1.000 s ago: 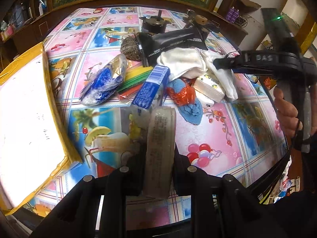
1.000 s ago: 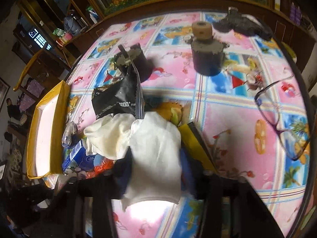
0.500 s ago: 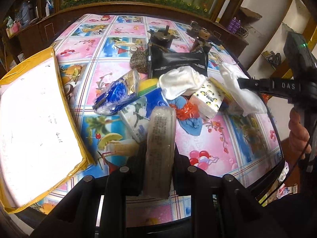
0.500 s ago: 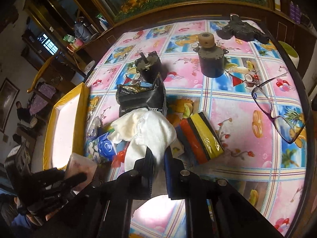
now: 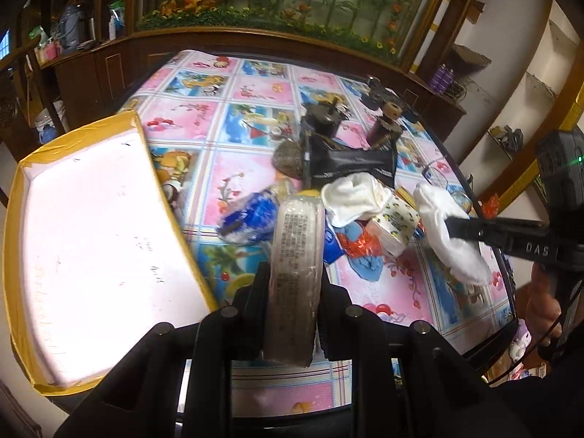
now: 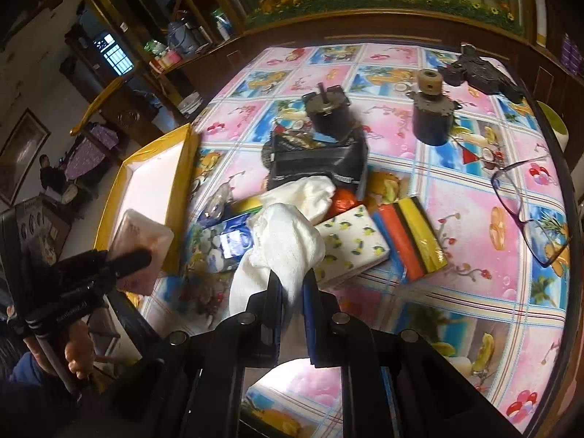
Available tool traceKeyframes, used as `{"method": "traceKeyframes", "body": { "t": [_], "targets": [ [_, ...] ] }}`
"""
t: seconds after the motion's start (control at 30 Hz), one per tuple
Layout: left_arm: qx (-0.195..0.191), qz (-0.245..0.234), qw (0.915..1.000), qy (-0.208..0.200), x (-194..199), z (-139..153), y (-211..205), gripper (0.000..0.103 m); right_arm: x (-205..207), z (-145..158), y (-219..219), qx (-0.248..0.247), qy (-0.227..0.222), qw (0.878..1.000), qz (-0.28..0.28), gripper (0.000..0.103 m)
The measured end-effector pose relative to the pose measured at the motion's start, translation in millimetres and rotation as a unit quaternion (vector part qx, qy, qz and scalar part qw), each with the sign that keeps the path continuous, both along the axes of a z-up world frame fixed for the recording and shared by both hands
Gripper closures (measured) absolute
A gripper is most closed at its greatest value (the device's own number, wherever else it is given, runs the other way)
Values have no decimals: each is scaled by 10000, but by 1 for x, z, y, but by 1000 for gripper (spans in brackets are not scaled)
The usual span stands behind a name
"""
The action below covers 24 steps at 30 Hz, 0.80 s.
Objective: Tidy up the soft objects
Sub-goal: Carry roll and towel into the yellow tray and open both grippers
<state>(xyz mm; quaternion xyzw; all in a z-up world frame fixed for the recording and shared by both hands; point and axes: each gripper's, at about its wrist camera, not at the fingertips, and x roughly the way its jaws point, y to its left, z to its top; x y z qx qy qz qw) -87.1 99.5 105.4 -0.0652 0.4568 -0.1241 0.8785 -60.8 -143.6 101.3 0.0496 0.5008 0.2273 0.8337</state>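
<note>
My left gripper (image 5: 294, 281) is shut on a clear-wrapped flat pack (image 5: 295, 255), which it holds upright above the table's near edge, just right of the yellow-rimmed tray (image 5: 175, 219). The right wrist view shows that pack (image 6: 140, 244) in the left gripper (image 6: 124, 261) beside the tray (image 6: 182, 197). My right gripper (image 6: 292, 281) is shut on a white cloth (image 6: 284, 244) that hangs lifted over the pile. In the left wrist view the white cloth (image 5: 449, 244) dangles from the right gripper (image 5: 456, 226).
On the table lies a pile: a cream cloth (image 6: 310, 193), a lemon-print tissue pack (image 6: 350, 248), coloured sponges (image 6: 408, 241), blue packs (image 6: 226, 244) and a black pouch (image 6: 317, 164). Two motors (image 6: 432, 116) stand behind. Glasses (image 6: 525, 211) lie at the right.
The right gripper's jaws shut on the white cloth and lifted it off the pile. The left gripper rose and drew back with the pack, nearer the tray.
</note>
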Motion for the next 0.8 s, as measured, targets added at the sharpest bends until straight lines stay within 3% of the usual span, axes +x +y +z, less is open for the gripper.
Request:
{"method": "traceKeyframes", "body": {
  "t": [0.37,0.8],
  "targets": [
    [38,683,9976,-87,-6,10,65,81,4,15,71,-4,-121,9973,719,92],
    [493,1598,9856,241,24,1,169,81,50,27,226,-53,-162,9878,1550,91]
  ]
}}
